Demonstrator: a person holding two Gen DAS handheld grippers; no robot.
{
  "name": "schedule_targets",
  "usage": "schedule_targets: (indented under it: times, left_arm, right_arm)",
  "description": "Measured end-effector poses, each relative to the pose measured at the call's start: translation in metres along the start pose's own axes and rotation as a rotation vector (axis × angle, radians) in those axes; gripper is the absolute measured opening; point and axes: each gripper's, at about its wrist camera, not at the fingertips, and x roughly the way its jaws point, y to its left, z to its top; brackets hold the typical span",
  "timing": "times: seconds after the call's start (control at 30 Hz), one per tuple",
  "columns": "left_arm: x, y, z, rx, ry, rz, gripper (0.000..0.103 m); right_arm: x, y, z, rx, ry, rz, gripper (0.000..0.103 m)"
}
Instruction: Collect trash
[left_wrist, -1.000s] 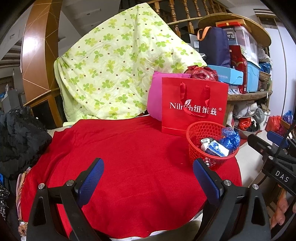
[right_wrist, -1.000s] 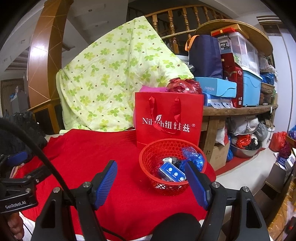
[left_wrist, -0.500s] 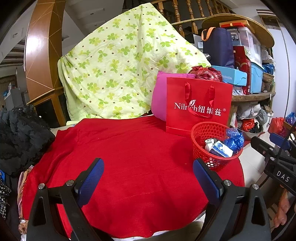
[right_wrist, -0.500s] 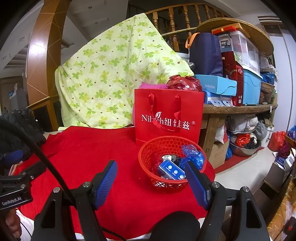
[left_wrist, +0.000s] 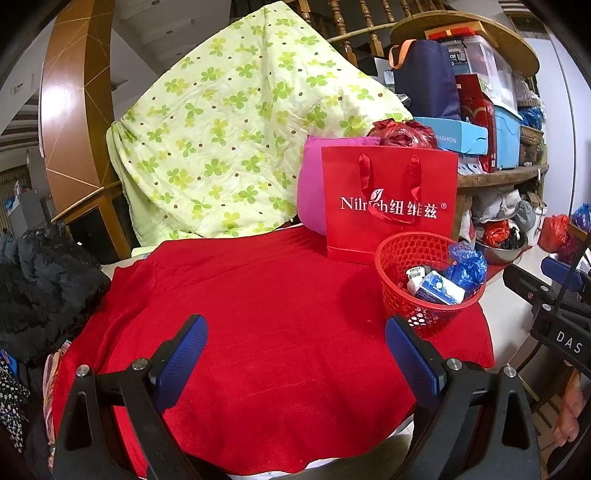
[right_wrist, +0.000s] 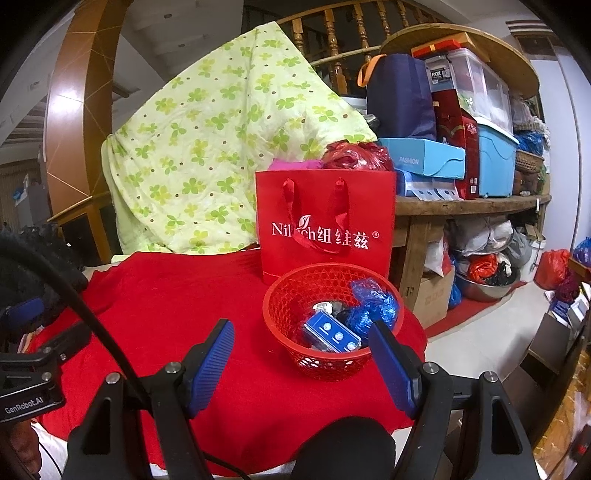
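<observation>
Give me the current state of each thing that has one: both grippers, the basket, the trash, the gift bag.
left gripper: open, empty, above the red cloth.
right gripper: open, empty, near the basket.
red basket: upright on the cloth, holding trash.
blue carton: lying inside the basket.
blue crumpled wrapper: in the basket, against its rim.
red gift bag: upright behind the basket, handles drooping.

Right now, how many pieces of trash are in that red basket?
3 visible in the red basket: a blue box in front, a crumpled blue wrapper at right, a small white barcoded item behind. More may lie underneath.
</observation>
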Motion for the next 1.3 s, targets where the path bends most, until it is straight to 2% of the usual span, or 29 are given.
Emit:
schedule_targets:
  times: [0.6, 1.3]
  left_arm:
    - [0.007, -0.016, 0.002, 0.041, 0.023, 0.013, 0.097]
    - [0.004, -0.005, -0.004, 0.04, -0.006, 0.023, 0.097]
  right_arm:
    - [0.011, -0.02, -0.005, 0.052, 0.026, 0.005, 0.078]
    - [0.005, -0.004, -0.002, 0.005, 0.001, -0.021, 0.078]
